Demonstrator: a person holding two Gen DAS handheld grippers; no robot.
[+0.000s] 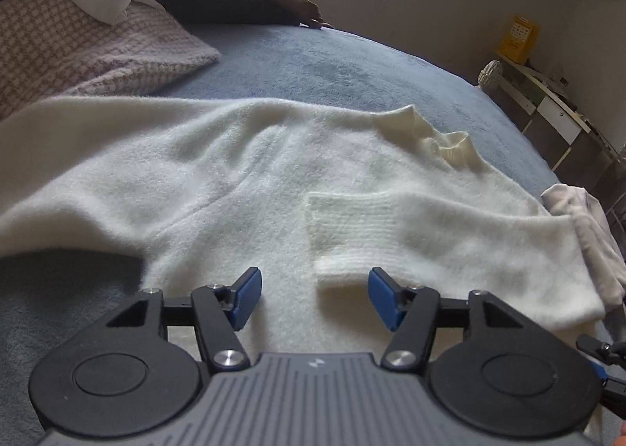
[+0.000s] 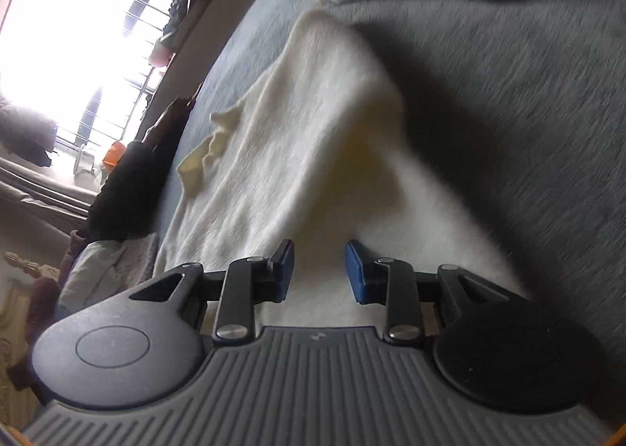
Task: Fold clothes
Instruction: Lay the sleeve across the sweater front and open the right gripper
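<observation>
Daylight from a barred window [image 2: 78, 54] glares white; fisheye edges bend, and the right view is motion-blurred.

Sweater [image 1: 242, 172] lies spread mid-bed [image 1: 332, 62], one sleeve [image 1: 391, 234] folded across its body. Checked blanket [image 1: 78, 43] at far-left edge; crumpled garment [image 1: 587, 227] at right edge.
</observation>
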